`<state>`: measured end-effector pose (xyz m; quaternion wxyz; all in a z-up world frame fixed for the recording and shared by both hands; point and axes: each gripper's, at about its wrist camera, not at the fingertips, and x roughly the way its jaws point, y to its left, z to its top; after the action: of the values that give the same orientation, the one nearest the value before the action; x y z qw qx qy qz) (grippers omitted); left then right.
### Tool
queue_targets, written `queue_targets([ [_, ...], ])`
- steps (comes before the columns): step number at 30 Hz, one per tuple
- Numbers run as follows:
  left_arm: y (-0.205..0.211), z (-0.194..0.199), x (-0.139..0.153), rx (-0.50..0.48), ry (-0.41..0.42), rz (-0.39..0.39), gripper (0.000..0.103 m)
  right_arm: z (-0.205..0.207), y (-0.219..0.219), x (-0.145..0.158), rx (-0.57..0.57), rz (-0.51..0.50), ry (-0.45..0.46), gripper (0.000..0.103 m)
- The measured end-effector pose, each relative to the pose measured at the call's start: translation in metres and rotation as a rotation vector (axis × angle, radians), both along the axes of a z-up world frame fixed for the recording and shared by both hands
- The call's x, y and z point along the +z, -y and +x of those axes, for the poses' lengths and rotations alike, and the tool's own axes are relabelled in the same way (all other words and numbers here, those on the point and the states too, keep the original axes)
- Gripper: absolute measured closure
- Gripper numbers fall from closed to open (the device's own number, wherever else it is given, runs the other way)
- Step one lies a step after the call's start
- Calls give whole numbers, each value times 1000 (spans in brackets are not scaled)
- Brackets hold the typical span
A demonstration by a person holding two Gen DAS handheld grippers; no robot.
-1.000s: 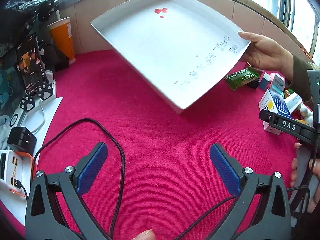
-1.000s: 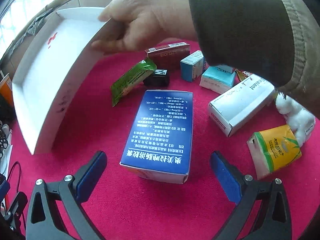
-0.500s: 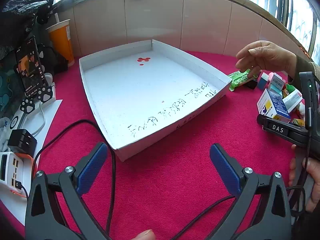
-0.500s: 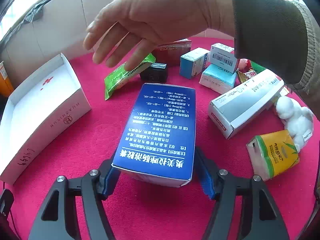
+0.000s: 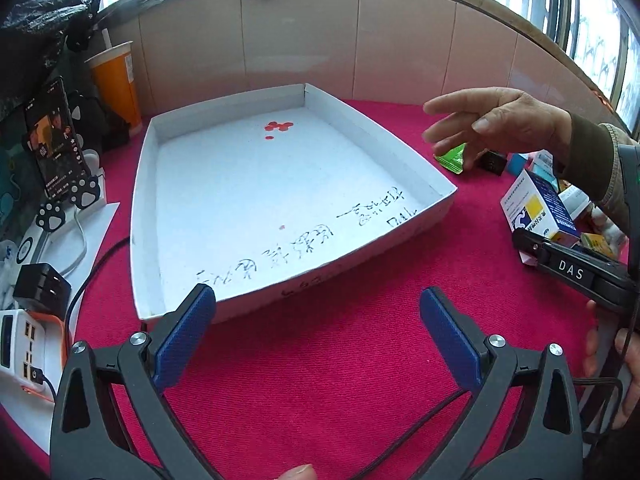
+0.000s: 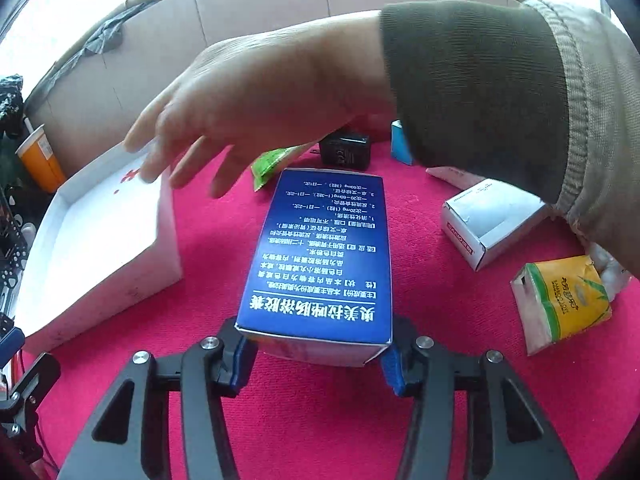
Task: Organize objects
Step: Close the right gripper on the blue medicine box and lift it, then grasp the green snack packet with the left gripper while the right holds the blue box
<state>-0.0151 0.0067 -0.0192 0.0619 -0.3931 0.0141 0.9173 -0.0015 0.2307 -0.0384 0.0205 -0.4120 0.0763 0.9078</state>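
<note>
A white shallow tray (image 5: 436, 208) with handwriting and red spots lies flat on the red cloth, just beyond my left gripper (image 5: 316, 320), which is open and empty. The tray also shows at the left of the right wrist view (image 6: 168, 240). My right gripper (image 6: 316, 356) is shut on the near end of a blue medicine box (image 6: 324, 256) with white Chinese print. The same box (image 5: 536, 208) shows in the left wrist view, held at the right. A person's bare hand (image 6: 256, 92) hovers over the cloth between tray and boxes.
Loose items lie on the right: a green sachet (image 6: 272, 162), a black adapter (image 6: 346, 148), an open white box (image 6: 488, 224), a yellow-green tissue pack (image 6: 564, 300). An orange cup (image 5: 114, 80), a phone on a stand (image 5: 54, 136) and chargers sit left. A tiled wall stands behind.
The hand set the tilted tray down flat on the cloth and let go. My right gripper closed on the blue box and lifted its near end. My left gripper stayed open.
</note>
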Motion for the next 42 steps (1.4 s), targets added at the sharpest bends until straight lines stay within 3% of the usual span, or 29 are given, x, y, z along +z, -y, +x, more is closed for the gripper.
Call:
queue_targets([
  [9, -36, -3, 26, -151, -80, -12, 0, 32, -19, 8, -1, -35, -50, 51],
  [15, -111, -48, 44, -433, -177, -21, 0, 42, -44, 18, -9, -62, -78, 51],
  [18, -155, -87, 40, -602, -92, -26, 0, 46, -57, 23, 3, -97, -98, 51],
  [21, -186, -126, 30, -677, -7, -55, 0, 46, -68, 28, 32, -123, -126, 51],
  [24, -199, -161, 14, -677, 59, -95, 0, 52, -79, 30, 62, -142, -151, 51],
  [28, -200, -198, -5, -655, 160, -89, 0, 48, -88, 28, 90, -185, -166, 51],
  [30, -202, -205, -10, -683, 228, -69, 0, 46, -91, 25, 98, -202, -164, 51],
  [35, -219, -213, -26, -687, 339, -153, 1, 42, -95, 16, 102, -231, -146, 50],
  [37, -217, -214, -29, -671, 357, -153, 5, 41, -97, 14, 100, -236, -143, 50],
  [40, -208, -205, -27, -652, 323, -174, 22, 42, -98, 13, 97, -241, -142, 50],
  [41, -204, -203, -26, -646, 310, -178, 33, 42, -98, 13, 98, -241, -142, 50],
  [42, -199, -200, -24, -640, 305, -166, 53, 42, -98, 13, 99, -240, -143, 50],
])
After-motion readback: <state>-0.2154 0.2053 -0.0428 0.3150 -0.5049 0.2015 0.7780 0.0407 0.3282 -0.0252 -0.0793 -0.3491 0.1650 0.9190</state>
